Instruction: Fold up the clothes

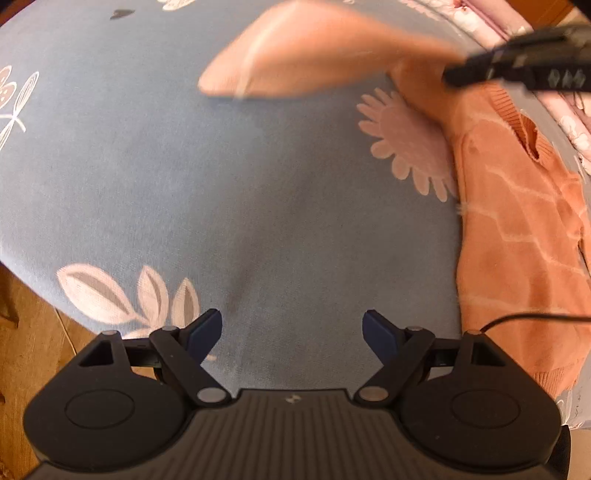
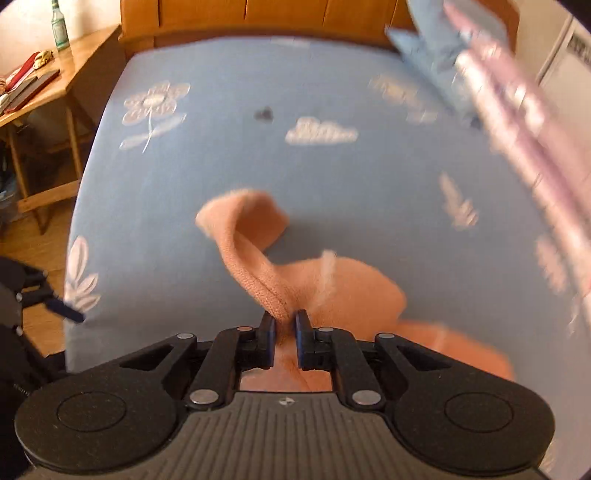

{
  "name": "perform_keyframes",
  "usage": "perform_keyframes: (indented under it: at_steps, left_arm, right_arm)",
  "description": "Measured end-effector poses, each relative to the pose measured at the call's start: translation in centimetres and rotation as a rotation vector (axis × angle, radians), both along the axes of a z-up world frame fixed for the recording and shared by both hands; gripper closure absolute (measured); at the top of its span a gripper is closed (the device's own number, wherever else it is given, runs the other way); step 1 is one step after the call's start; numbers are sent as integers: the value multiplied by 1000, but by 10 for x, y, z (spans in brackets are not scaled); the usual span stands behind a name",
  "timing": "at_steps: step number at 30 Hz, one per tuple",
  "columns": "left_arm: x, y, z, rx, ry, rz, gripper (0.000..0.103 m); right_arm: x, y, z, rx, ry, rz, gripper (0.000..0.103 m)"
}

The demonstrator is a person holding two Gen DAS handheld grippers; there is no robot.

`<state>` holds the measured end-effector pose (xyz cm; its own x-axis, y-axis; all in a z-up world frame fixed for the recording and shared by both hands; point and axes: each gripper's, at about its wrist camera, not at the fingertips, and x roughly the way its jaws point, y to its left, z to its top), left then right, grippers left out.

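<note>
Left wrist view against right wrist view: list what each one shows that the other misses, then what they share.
Only the left wrist view shows the sweater's body lying flat with its ribbed collar, and the left gripper open over bare sheet. Only the right wrist view shows the wooden headboard, the side table with a bottle, and the right gripper pinching a fold of the sweater. Both show the orange sweater and the blue flowered sheet.

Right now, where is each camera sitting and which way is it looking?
Left wrist: rides the open left gripper, looking down at the blue bedsheet; its own fingers show.
Right wrist: rides the right gripper, facing the wooden headboard; its fingers pinch the orange sweater.
Shared: bedsheet, sweater; each sees the other gripper.
</note>
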<state>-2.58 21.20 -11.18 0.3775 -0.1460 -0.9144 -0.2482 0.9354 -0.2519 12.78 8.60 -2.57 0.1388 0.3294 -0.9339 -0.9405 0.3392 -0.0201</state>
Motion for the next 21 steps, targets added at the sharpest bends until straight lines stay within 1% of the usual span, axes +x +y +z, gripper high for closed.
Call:
perform_keyframes:
  at_steps: [1,3,4,5,6,7,8,9,11,12,14,15,17,18,19,21]
  left_arm:
    - [-2,-1,6,12,-59,-25,20]
    - [-8,-2,20,58,-223,-87,20]
    - [-8,-3,27,95,-303,-133,20]
    - [-6,-3,33,133,-348,-190,20]
    - [0,-4,37,179,-365,-252,20]
    - [7,-4,41,234,-361,-305,20]
    - [16,-5,44,293,-354,-354,20]
    - [26,-10,49,362,-351,-420,20]
    - [41,-24,54,484,-374,-565,20]
    - [47,-36,53,532,-377,-649,20]
    - [60,-59,51,625,-383,-818,20]
    - [64,-67,50,639,-394,-902,20]
    - [85,-79,46,612,-397,-1002,21]
    - [100,-80,47,575,-380,-1021,22]
    - [122,-79,46,528,-355,-1019,25]
    - [163,-68,51,438,-303,-965,29]
  right_arm:
    - [-3,-7,-13,-20,59,-25,83]
    - [-15,-27,-18,7,70,-60,79]
    - [-19,-38,-15,38,81,-85,75]
    - [-24,-51,-9,73,88,-124,70]
    - [-29,-66,-2,108,93,-167,61]
    - [-35,-80,5,143,97,-211,51]
    - [-41,-96,9,170,95,-252,48]
    - [-48,-113,12,192,94,-294,47]
    - [-62,-144,12,233,105,-381,47]
    - [-70,-160,10,253,114,-433,46]
    - [-82,-190,0,309,174,-559,46]
    - [-87,-204,-7,335,204,-622,46]
    - [-98,-226,-17,367,246,-708,46]
    - [-104,-236,-22,377,266,-743,46]
    - [-111,-244,-25,380,278,-768,46]
    - [-121,-255,-29,381,285,-795,45]
